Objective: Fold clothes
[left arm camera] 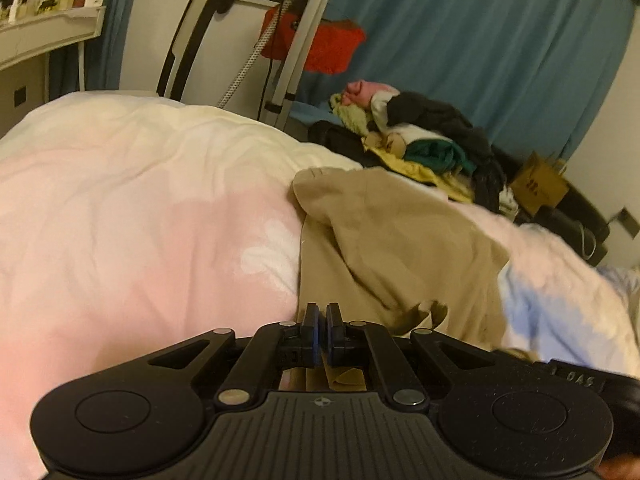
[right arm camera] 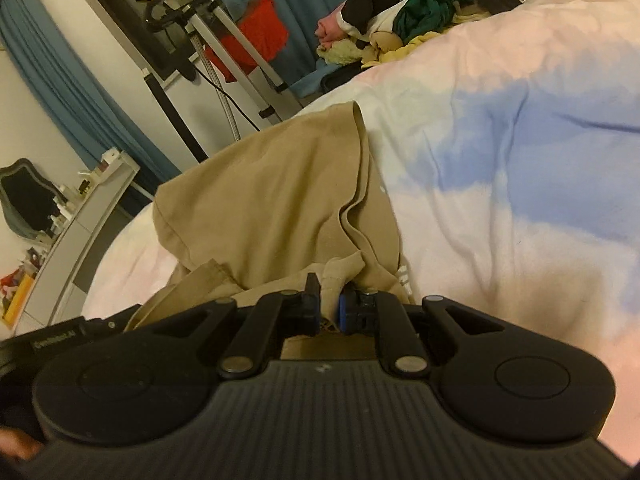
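Note:
A tan garment (left arm camera: 400, 248) lies rumpled and partly doubled over on the pink, white and blue duvet (left arm camera: 140, 220). In the left wrist view its left edge runs straight down to my left gripper (left arm camera: 322, 312). That gripper's blue pads are nearly together on a thin edge of the cloth, and more tan cloth shows under the fingers. In the right wrist view the same tan garment (right arm camera: 272, 200) spreads ahead over the duvet (right arm camera: 500, 160). A bunched corner of it is pinched between the pads of my right gripper (right arm camera: 329, 296), which is shut on it.
A pile of mixed clothes (left arm camera: 420, 132) sits at the far side of the bed, also seen as the pile (right arm camera: 420, 12). Behind stand a metal stand with a red item (left arm camera: 320, 44), blue curtains (left arm camera: 480, 40), a brown paper bag (left arm camera: 540, 184) and a cluttered white shelf (right arm camera: 80, 220).

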### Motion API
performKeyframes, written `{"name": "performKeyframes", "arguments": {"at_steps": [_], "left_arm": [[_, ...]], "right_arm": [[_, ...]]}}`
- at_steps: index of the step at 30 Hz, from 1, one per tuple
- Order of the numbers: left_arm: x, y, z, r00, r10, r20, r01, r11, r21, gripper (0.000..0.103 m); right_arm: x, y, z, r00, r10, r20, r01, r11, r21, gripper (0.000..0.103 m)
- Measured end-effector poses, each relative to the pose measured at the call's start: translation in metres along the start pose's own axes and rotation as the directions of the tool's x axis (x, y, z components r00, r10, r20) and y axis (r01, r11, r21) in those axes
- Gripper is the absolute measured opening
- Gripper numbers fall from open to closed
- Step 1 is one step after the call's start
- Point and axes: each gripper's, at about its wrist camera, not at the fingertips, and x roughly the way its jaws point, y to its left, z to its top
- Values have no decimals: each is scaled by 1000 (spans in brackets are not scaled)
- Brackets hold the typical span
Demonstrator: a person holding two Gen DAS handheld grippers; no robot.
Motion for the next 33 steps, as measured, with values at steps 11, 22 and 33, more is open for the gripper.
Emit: {"name": "performKeyframes", "arguments": {"at_steps": [11,22,33], "left_arm": [[-117,-25,-29,992,20,126,-38,989,141,77],[-231,-47,-86,976,-21,217,-25,978,207,101],[-224,-20,-119,995,-60,74,56,996,64,103]], "right_arm": [[-78,38,-14,993,-35,111,47,993,-107,74],[-196,85,-60,966,11,258,55,967,-249,82],[-182,33,-91,990,119,73,-127,985,117,84]]}}
